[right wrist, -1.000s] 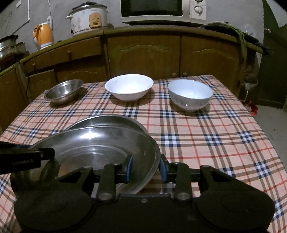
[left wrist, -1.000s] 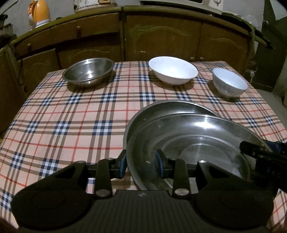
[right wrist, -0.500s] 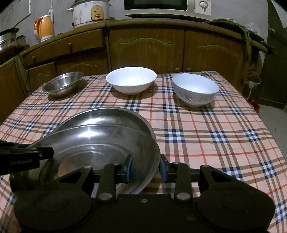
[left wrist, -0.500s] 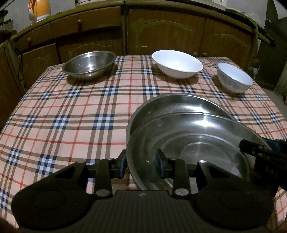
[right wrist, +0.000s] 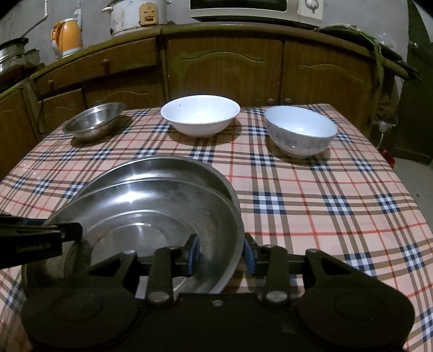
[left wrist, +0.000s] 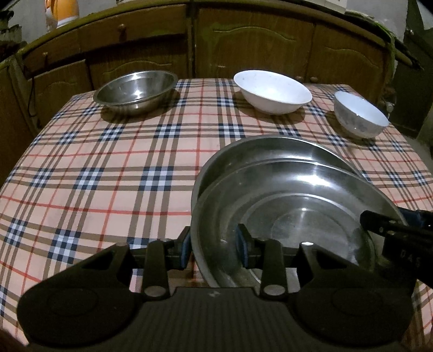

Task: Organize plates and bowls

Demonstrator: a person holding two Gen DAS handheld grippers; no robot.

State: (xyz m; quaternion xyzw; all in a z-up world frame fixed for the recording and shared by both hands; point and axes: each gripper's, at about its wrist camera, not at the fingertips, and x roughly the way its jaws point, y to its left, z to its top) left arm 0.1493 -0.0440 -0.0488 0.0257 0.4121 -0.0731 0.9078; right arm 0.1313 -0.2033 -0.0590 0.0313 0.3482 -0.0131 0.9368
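Note:
I hold a steel plate [left wrist: 284, 216] by both sides, over a second steel plate [left wrist: 259, 151] that lies on the checked tablecloth. My left gripper [left wrist: 213, 247] is shut on the plate's left rim. My right gripper [right wrist: 222, 256] is shut on its right rim [right wrist: 235, 232]. The lower plate [right wrist: 167, 170] shows beyond the held one. Across the far side stand a steel bowl [left wrist: 135, 90], a wide white bowl [left wrist: 272, 90] and a smaller patterned white bowl [left wrist: 360, 113]; they also show in the right wrist view, steel bowl [right wrist: 93, 124], white bowl [right wrist: 200, 113], patterned bowl [right wrist: 300, 130].
The table [left wrist: 108, 168] has a plaid cloth and drops off at left and right. Wooden cabinets [right wrist: 224, 65] run close behind it. On the counter stand an orange kettle [right wrist: 66, 36], a rice cooker [right wrist: 136, 15] and a microwave [right wrist: 257, 9].
Both grippers with the held plate have moved forward and tipped down, so the bowls and cabinets sit lower and larger in view. The grips have not changed.

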